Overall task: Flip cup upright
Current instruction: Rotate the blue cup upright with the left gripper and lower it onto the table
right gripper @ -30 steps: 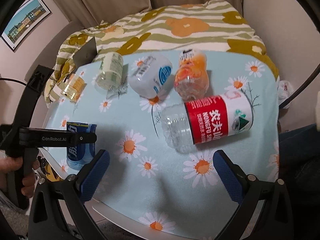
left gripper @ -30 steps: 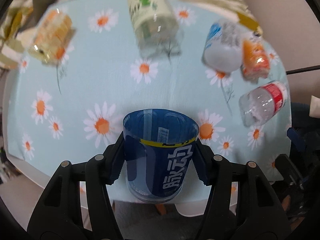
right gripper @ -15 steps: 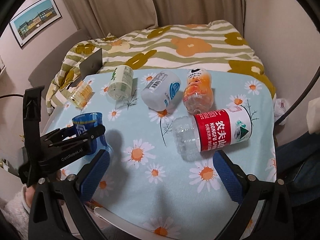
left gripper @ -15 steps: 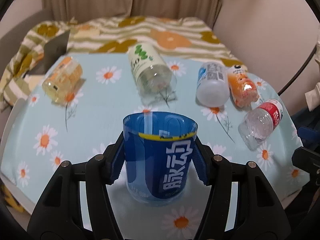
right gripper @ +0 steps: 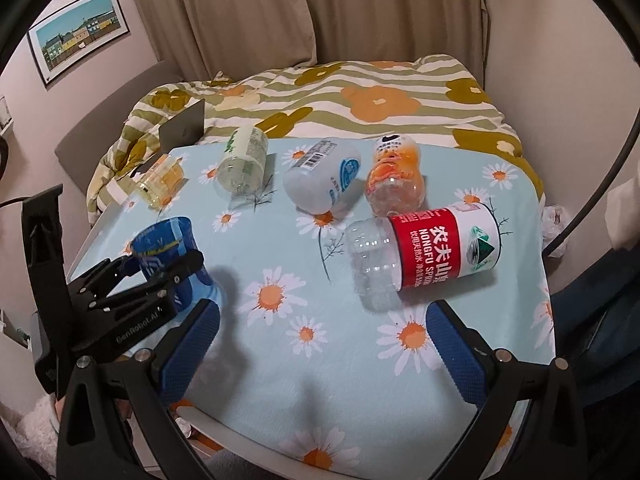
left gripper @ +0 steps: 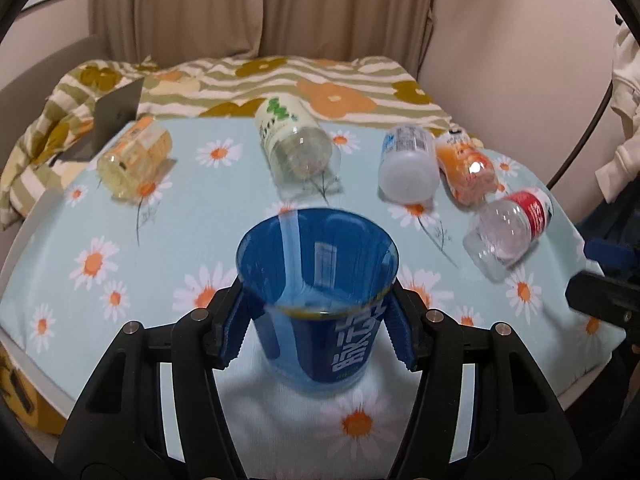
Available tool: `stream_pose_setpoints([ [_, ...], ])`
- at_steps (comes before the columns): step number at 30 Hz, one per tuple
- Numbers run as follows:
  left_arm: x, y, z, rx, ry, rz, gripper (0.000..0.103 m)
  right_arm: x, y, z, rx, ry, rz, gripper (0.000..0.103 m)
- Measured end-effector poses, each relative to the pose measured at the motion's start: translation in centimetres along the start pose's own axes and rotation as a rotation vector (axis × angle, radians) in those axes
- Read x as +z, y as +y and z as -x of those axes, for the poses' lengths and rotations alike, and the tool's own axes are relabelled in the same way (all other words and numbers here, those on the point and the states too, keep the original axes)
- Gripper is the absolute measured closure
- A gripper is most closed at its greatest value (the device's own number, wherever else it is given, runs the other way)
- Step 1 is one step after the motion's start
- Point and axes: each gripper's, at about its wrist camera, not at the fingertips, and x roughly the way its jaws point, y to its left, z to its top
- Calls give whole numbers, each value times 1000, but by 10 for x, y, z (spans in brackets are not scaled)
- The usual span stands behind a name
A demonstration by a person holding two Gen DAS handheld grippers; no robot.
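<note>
A translucent blue cup [left gripper: 320, 304] with white lettering stands mouth up, base on the daisy tablecloth [left gripper: 180, 240] near the front edge. My left gripper [left gripper: 316, 340] is shut on the blue cup, its blue pads pressed against both sides. In the right wrist view the blue cup [right gripper: 168, 256] is at the left, held by the left gripper [right gripper: 160, 272]. My right gripper [right gripper: 320, 356] is open and empty, above the cloth's front right part.
Several cut bottle cups lie on their sides across the far half: a yellow one [left gripper: 136, 156], a green-label one [left gripper: 292, 140], a white one [left gripper: 408, 164], an orange one [left gripper: 464, 168] and a red-label one [right gripper: 424, 256]. A flowered striped blanket [right gripper: 360, 96] lies behind the table.
My left gripper has tilted up with the blue cup, bringing it from tipped forward to upright with its base on the cloth. The right gripper has pulled back and up, still open.
</note>
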Motion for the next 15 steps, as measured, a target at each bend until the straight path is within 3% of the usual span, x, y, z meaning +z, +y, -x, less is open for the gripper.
stream_pose_setpoints([
  [13, -13, -5, 4, 18, 20, -47, 39, -8, 13, 7, 9, -21, 35, 0],
  [14, -14, -6, 3, 28, 17, -57, 36, -8, 12, 7, 6, -21, 35, 0],
  [15, -14, -7, 2, 39, 19, -66, 22, -9, 13, 8, 5, -24, 35, 0],
])
